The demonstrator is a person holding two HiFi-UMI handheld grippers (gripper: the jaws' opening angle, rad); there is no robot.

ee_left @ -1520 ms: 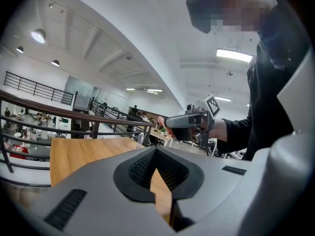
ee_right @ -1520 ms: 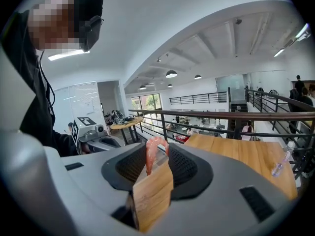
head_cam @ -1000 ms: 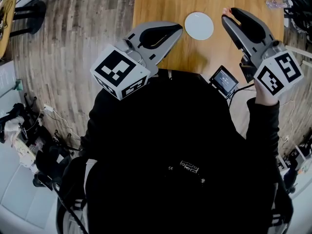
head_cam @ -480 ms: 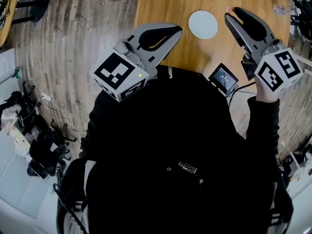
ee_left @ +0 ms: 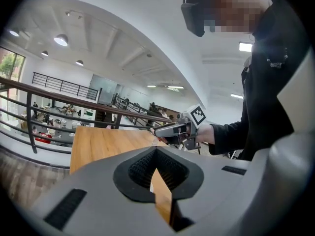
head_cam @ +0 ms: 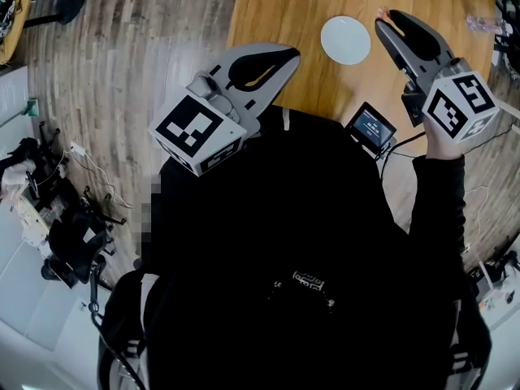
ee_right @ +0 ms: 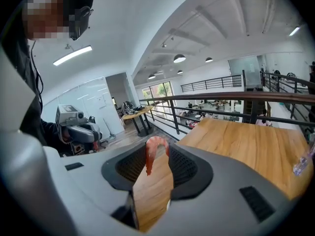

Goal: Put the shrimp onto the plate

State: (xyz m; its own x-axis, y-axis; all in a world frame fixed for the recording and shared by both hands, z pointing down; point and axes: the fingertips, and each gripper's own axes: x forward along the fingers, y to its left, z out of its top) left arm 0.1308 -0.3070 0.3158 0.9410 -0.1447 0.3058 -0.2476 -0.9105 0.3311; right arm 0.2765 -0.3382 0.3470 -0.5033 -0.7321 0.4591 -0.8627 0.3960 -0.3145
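Observation:
A white round plate [head_cam: 345,40] lies on the wooden table [head_cam: 284,10]. My right gripper [head_cam: 380,21] hovers just right of the plate, shut on a curled pink shrimp [head_cam: 379,12] at its tips. In the right gripper view the shrimp [ee_right: 154,152] hangs between the jaws of the right gripper [ee_right: 157,146], above the table. My left gripper [head_cam: 292,53] is held over the table's near edge, left of the plate, shut with nothing in it. The left gripper view shows the left gripper [ee_left: 156,149] with its tips meeting, and the right gripper [ee_left: 173,130] beyond it.
A small device with a lit screen [head_cam: 372,128] hangs at the table's near edge with a cable. A clear plastic item [head_cam: 479,23] lies at the table's far right, also seen in the right gripper view [ee_right: 301,164]. Wooden floor and cables lie to the left.
Both grippers stay raised almost where they were, and the right one keeps hold of the shrimp, a touch nearer the plate. The head view has shifted slightly.

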